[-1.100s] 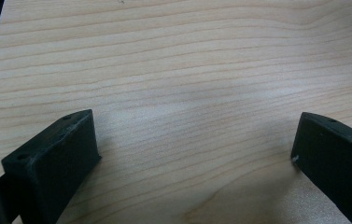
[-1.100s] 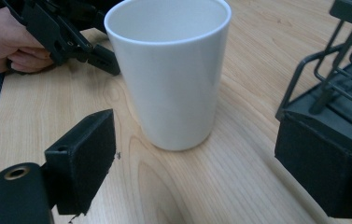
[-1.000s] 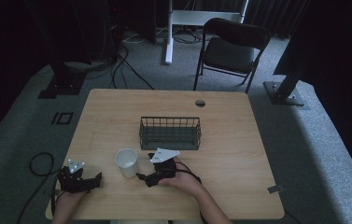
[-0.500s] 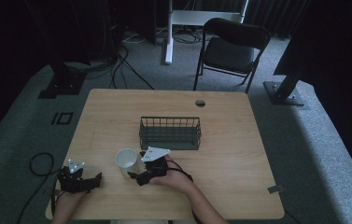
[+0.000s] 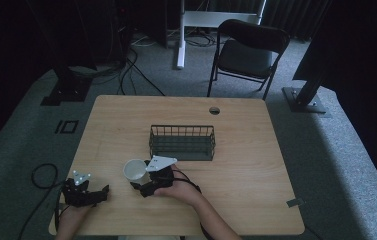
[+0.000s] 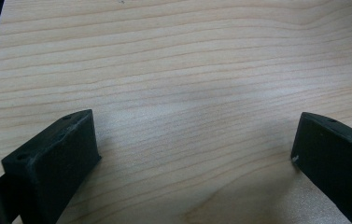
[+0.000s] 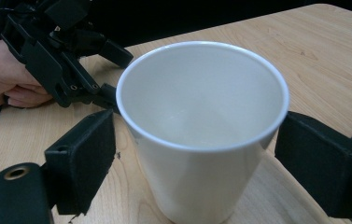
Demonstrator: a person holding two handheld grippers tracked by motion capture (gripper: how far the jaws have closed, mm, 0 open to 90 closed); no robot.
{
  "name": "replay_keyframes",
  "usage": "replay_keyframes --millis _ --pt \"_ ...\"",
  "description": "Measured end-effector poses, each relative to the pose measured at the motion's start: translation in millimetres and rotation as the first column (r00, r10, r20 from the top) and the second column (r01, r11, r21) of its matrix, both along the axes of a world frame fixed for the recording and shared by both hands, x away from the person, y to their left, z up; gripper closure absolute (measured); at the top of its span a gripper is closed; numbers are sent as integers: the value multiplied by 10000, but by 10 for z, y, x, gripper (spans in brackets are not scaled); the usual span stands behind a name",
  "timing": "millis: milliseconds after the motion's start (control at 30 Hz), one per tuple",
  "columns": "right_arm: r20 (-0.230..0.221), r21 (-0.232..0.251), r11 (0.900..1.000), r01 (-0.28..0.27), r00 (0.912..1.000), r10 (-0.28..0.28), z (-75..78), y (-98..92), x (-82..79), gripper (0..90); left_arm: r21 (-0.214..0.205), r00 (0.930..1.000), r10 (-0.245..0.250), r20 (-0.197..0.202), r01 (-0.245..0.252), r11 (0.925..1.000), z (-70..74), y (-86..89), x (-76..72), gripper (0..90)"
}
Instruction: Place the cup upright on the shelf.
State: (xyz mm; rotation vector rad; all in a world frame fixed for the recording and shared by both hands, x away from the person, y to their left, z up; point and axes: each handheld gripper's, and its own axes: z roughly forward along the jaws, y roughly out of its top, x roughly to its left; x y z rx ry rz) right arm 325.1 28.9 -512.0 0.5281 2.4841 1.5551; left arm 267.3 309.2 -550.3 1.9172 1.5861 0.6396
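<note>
The cup (image 7: pixel 201 135) stands upright on the table (image 5: pixel 256 150) near the basket (image 5: pixel 182 142), bracketed by the right gripper (image 7: pixel 194 158), jaws wide, not yet closed. The left gripper (image 6: pixel 197 154) rests open, empty.

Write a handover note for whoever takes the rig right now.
Right tool: open, jaws either side of the white paper cup, a small gap showing at each; not gripped yet.
Left tool: open, holding nothing, at the table's near-left corner.
Cup stands upright and looks empty, in front of the wire basket, which holds nothing.
Done: right tool lined up on the cup.
Left: close on the cup and lift; probably into the basket.
</note>
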Motion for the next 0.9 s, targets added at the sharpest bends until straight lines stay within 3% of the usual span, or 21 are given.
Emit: replay_keyframes --millis 333,500,667,900 --pt "117 74 10000 -34 9999 33 28 86 4 122 13 10000 -10 -13 10 10000 1 1 0 7" --pt "247 80 10000 34 9997 -36 23 106 -5 194 14 10000 -11 -14 11 10000 1 1 0 7" --pt "373 -92 9999 -89 9993 92 36 112 -17 202 12 10000 -10 -13 10 10000 0 1 0 7" --pt "207 -116 9999 -87 9997 89 66 97 -7 202 16 10000 -13 -15 13 10000 1 1 0 7"
